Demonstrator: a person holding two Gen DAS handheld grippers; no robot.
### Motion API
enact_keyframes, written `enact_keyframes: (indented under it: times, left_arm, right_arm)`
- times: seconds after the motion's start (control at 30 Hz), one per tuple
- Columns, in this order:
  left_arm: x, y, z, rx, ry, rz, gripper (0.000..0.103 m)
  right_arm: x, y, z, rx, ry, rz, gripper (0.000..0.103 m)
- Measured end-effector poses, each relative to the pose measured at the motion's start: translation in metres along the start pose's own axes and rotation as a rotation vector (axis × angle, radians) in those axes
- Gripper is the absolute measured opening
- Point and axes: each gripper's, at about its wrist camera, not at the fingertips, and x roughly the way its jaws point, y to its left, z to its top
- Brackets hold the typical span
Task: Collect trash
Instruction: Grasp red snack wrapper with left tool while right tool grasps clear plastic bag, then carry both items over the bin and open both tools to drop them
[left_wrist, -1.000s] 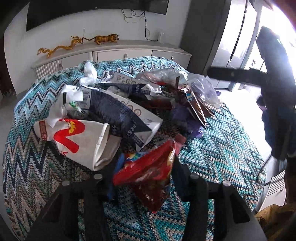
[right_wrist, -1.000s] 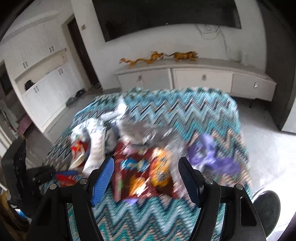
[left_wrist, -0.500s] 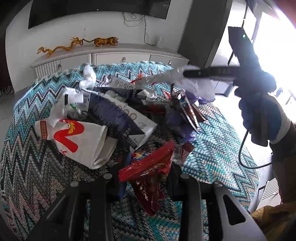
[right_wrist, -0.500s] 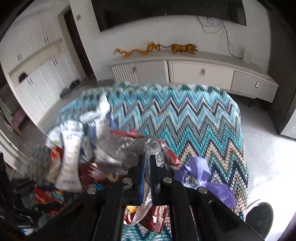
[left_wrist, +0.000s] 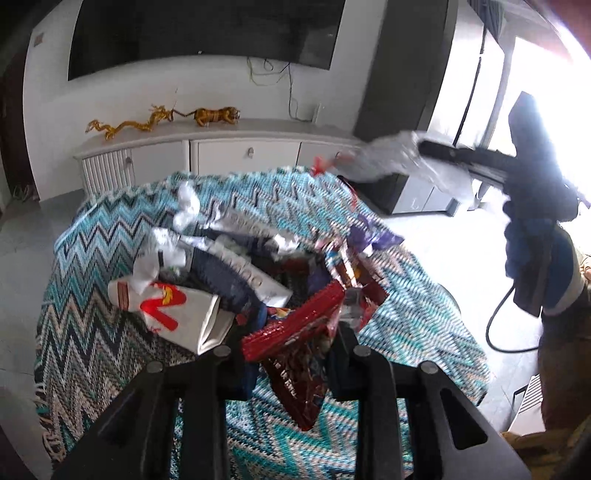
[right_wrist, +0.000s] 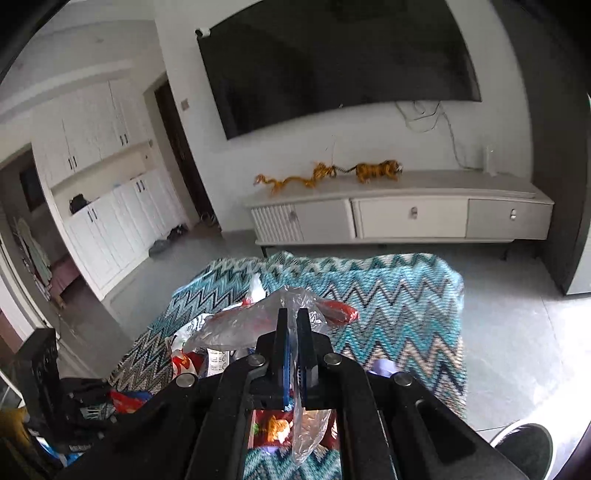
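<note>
The left gripper (left_wrist: 291, 339), its jaws having just been closing, clenches a red snack wrapper (left_wrist: 295, 328) above the zigzag blanket (left_wrist: 92, 258); litter lies piled beyond it. The right gripper (right_wrist: 293, 325) pinches a clear plastic bag (right_wrist: 240, 325), lifted off the blanket.

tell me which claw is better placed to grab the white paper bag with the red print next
Left, once it is free. Both claws are full: the left claw, whose jaws have just been closing, grips a red snack wrapper right beside the white paper bag; the right claw is raised, shut on a clear plastic bag.
</note>
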Motion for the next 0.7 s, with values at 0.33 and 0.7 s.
enact_keyframes:
  times: [0.33, 0.7]
  left_arm:
    - [0.012, -0.052, 0.053, -0.01, 0.046, -0.203, 0.026]
    - [0.124, -0.222, 0.11, 0.152, 0.205, -0.399, 0.026]
  right_arm:
    - [-0.09, -0.067, -0.028, 0.086, -0.087, -0.172, 0.004]
    - [-0.152, -0.185, -0.123, 0.268, -0.007, -0.472, 0.004]
